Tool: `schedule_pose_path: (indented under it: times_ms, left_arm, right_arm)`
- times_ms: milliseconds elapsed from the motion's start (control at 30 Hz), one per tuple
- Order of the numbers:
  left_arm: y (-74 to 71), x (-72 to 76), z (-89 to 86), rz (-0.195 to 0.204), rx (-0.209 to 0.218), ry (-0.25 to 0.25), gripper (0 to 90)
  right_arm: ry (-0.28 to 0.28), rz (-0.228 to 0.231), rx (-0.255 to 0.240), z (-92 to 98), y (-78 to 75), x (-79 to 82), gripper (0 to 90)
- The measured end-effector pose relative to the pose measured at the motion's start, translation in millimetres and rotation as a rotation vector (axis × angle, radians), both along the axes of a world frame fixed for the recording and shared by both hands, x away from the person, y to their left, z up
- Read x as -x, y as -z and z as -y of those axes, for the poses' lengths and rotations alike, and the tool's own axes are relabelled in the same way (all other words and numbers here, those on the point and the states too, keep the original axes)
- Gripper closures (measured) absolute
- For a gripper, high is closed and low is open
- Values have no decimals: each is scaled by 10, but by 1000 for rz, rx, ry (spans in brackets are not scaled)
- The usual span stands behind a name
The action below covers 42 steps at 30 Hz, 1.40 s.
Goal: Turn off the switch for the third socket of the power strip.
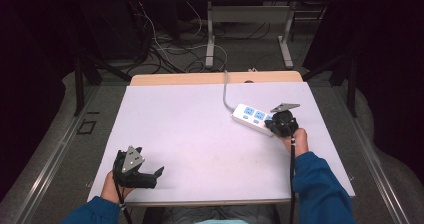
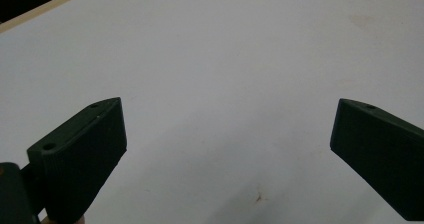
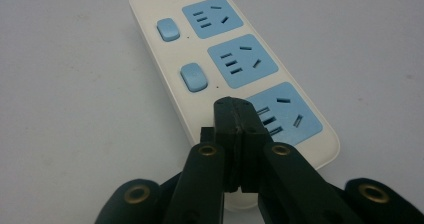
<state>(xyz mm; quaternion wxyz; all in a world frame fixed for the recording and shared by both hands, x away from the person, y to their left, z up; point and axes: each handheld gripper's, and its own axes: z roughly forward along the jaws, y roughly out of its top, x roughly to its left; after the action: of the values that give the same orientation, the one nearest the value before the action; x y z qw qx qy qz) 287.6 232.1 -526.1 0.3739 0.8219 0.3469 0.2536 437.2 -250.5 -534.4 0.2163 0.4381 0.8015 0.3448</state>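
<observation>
A white power strip with three blue sockets and blue switches lies at the table's right middle. In the right gripper view the power strip shows two switches beside the farther sockets. My right gripper is shut, with nothing between its jaws. The right gripper has its tips over the strip's near end, beside the nearest socket, and covers that spot. Whether they touch the strip I cannot tell. My left gripper rests at the table's front left, open. In its own view the left gripper has only bare table between its jaws.
The white table top has a wooden far edge. A grey cord runs from the strip to that edge. Beyond stand a desk's legs and loose floor cables.
</observation>
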Motion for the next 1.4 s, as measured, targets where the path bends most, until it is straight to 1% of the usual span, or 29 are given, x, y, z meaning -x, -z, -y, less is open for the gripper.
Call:
schedule_pose_path:
  times_ms: [67, 133, 267, 433, 467, 500, 533, 567, 633, 733, 800, 833, 867, 1067, 1100, 1167, 1200, 1333, 1400]
  left_arm:
    - [-2, 1, -2, -4, -1, 1, 15]
    - [-3, 0, -2, -3, -2, 2, 15]
    - [0, 1, -1, 0, 1, 1, 15]
    - [-3, 1, -2, -5, -1, 2, 15]
    - [2, -2, -1, 1, 1, 0, 15]
    - [-1, -3, -4, 5, -5, -1, 15]
    - [2, 1, 0, -3, 2, -1, 15]
    - [1, -1, -1, -2, 0, 0, 15]
    - [0, 1, -2, -1, 1, 1, 15]
    - [1, 0, -2, 2, 2, 1, 15]
    - [1, -1, -3, -1, 1, 1, 15]
    - [4, 3, 2, -11, 10, 1, 15]
    - [2, -1, -3, 2, 2, 0, 15]
    - [1, 0, -1, -1, 2, 2, 15]
    - [-1, 0, -2, 0, 1, 3, 15]
    - [-1, 0, -3, -1, 3, 3, 15]
    - [-1, 0, -3, -1, 2, 3, 15]
    - [1, -1, -3, 1, 3, 4, 15]
    - [1, -1, -2, 1, 4, 4, 15]
  right_arm:
    - [-13, -2, 2, -7, -2, 2, 900]
    - [-12, 4, 13, -17, -5, 2, 900]
    - [-12, 0, 5, -16, -4, 2, 900]
    - [-13, 2, 8, -15, -5, 3, 900]
    - [-14, 2, 7, -14, -5, 3, 900]
    - [-7, 5, 2, -16, -9, 6, 900]
    - [-16, 19, 5, 0, -31, 9, 900]
    - [-17, 20, 13, -1, -31, 9, 900]
    - [-13, 10, 0, -5, -25, 12, 900]
    - [-13, 11, 2, -6, -26, 12, 900]
    - [-17, 15, 6, -3, -29, 9, 900]
    - [-16, 12, 3, -5, -28, 10, 900]
    - [-17, 15, 6, -4, -29, 9, 900]
    - [-21, 19, 7, 0, -32, 10, 900]
    - [-13, 18, 10, -9, -35, 14, 900]
    - [-4, 20, -2, -17, -36, 17, 900]
    - [-10, 26, 7, -10, -39, 14, 900]
    - [-18, 38, 4, -5, -56, 25, 900]
    - [-12, 41, 0, -4, -69, 33, 900]
